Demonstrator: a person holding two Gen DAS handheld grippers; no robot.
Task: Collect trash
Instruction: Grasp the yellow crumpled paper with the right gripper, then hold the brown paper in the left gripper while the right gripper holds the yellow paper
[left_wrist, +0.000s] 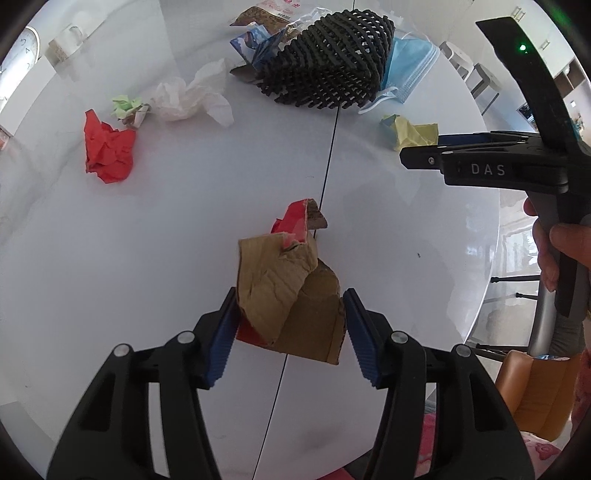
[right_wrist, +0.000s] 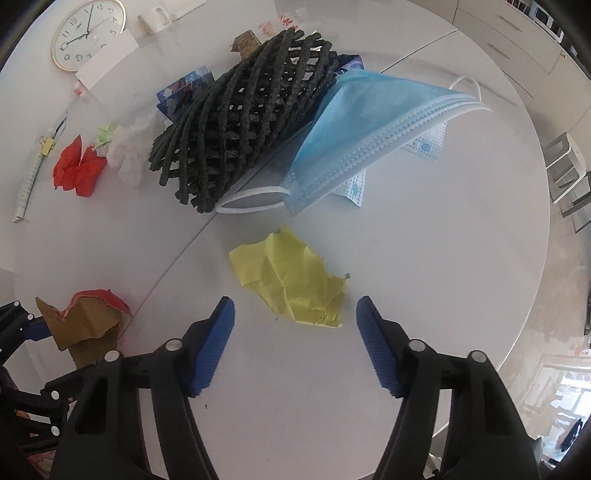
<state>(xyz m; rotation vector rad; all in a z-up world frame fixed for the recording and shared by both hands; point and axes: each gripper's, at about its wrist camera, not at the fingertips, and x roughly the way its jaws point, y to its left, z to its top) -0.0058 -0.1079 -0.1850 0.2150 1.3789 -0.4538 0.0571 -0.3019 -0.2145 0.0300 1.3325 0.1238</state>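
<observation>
A torn piece of brown cardboard with a red face (left_wrist: 291, 295) is held just above the white table (left_wrist: 184, 240), with my left gripper (left_wrist: 290, 328) shut on it, blue pads pressing both sides. The same cardboard (right_wrist: 85, 321) shows at the lower left of the right wrist view. My right gripper (right_wrist: 295, 332) points down over a crumpled yellow paper (right_wrist: 291, 280), which lies just ahead of the spread tips; the pads do not touch it. In the left wrist view the right gripper (left_wrist: 421, 147) reaches in from the right beside the yellow paper (left_wrist: 410, 133).
A black mesh basket (right_wrist: 240, 122) lies on its side at the back with wrappers (left_wrist: 258, 40) behind it and a blue face mask (right_wrist: 369, 136) beside it. Red paper (left_wrist: 109, 151), a green scrap (left_wrist: 125, 105) and white tissue (left_wrist: 188, 96) lie to the left. A clock (right_wrist: 86, 35) lies beyond.
</observation>
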